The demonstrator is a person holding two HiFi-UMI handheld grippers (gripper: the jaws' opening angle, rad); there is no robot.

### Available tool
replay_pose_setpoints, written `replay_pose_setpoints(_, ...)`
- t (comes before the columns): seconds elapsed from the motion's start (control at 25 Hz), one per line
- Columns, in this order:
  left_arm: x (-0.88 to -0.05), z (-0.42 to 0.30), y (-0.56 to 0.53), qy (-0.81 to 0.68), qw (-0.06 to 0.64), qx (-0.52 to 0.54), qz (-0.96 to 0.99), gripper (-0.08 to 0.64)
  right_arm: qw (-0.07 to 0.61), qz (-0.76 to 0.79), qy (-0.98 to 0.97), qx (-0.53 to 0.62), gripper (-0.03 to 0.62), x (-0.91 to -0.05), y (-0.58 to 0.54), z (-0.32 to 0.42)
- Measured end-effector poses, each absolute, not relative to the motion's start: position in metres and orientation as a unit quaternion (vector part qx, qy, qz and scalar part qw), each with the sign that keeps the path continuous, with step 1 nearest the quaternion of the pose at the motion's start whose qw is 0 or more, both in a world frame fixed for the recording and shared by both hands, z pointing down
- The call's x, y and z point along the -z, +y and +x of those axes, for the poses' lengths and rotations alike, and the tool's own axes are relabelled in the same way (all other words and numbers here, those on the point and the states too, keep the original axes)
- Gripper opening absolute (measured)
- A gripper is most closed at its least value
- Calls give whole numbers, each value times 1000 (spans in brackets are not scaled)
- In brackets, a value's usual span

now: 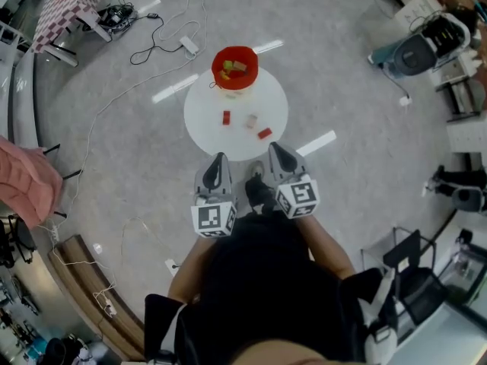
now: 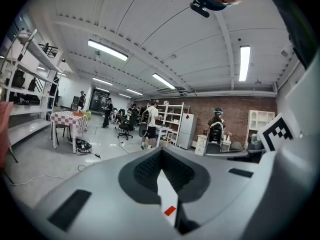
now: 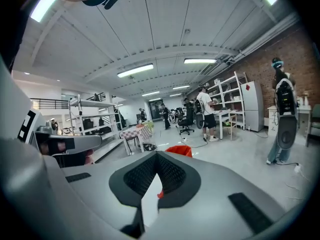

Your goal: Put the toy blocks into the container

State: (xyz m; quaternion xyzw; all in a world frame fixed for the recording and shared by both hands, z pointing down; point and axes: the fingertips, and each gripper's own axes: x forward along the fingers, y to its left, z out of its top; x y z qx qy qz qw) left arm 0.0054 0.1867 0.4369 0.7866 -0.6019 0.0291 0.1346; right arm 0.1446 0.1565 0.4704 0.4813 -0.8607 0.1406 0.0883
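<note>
At the far left we see a bunched soft pink cloth [image 1: 27,181] at the edge of the glossy, speckled grey floor [image 1: 137,143], which is crossed by thin white cables [image 1: 163,44]. Next comes our grey moulded-plastic left gripper [image 1: 220,160]. Its jaws are pressed together, the ribbed dark pads meet at the tips, and nothing is caught between them. Its cube with square black-and-white markers [image 1: 214,217] sits behind it.

Just ahead lies the smooth round white table [image 1: 202,120]. Three loose toy blocks rest on it, apart from both grippers. They are a small red rectangular block [image 1: 226,117], a pale tan block [image 1: 250,121] near it, and a flat red block [image 1: 264,134], the nearest to us, on the right. At the table's far edge stands the round red plastic container [image 1: 234,50], already holding a few mixed-colour blocks [image 1: 232,70].

Our grey moulded-plastic right gripper [image 1: 275,150] is likewise pinched closed and empty, its tip over the table's near rim. At the far right stands a rounded grey machine [image 1: 415,52].
</note>
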Motion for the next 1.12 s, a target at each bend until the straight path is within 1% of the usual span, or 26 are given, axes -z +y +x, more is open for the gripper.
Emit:
replay_pose_setpoints(0.32, -432, 29, 120, -628, 133, -25, 766, -2, 119, 441, -879, -141, -3, -489, 79, 160)
replay_pose_setpoints(0.52, -430, 37, 100, -637, 137, -26, 758, -2, 156, 417, -883, -152, -3, -518, 48, 163)
replay_pose_setpoints(0.8, -439, 28, 72, -642, 141, -29, 753, -2, 202, 393, -883, -157, -3, -555, 15, 146)
replay_pose_setpoints(1.0, -449, 17, 48, -639, 153, -28, 753, -2, 259, 376, -872, -174, -3, -600, 5, 132)
replay_pose_setpoints(1.12, -454, 12, 31, -636, 155, -30, 755, -2, 301, 354, -866, -185, 10, -631, -1, 125)
